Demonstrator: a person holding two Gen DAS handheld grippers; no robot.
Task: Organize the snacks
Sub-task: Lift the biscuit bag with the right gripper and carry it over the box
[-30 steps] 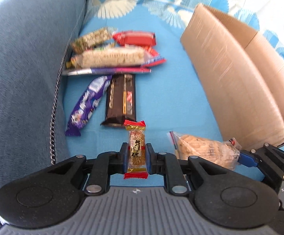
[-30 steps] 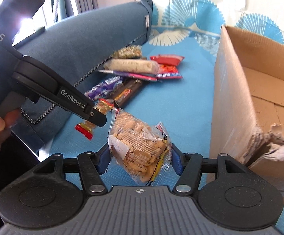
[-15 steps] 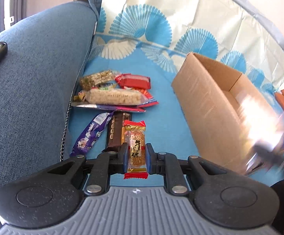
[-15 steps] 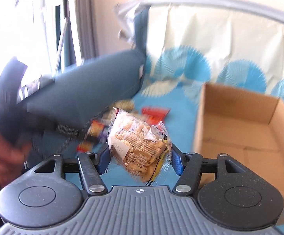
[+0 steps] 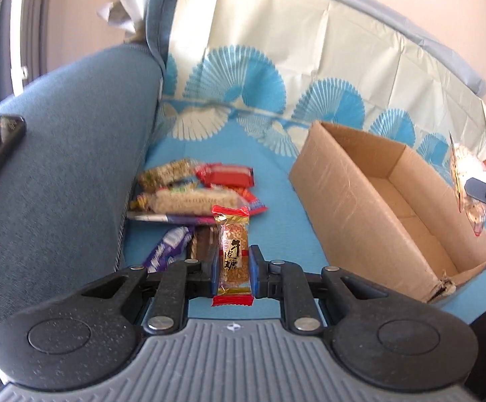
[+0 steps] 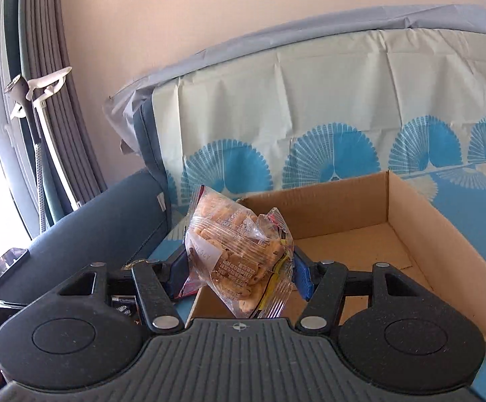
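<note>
Snacks are getting boxed: right gripper [image 6: 239, 273] is clamping a clear crinkly cookie bag [image 6: 238, 256] above the open brown cardboard box [image 6: 420, 234], probably for dropping, while left gripper [image 5: 232, 269] is pinching a red-ended peanut candy bar [image 5: 232, 251] above the blue cover, waiting.

Chinese characters 牛皮糖 on the candy bar [image 5: 233, 258] wrapper

Cardboard box [image 6: 420, 234] top open, floor bare — clear entry from above. Left of box: bare blue strip, then snack pile [image 5: 192, 194] crowding sofa armrest [image 5: 69, 140].
</note>
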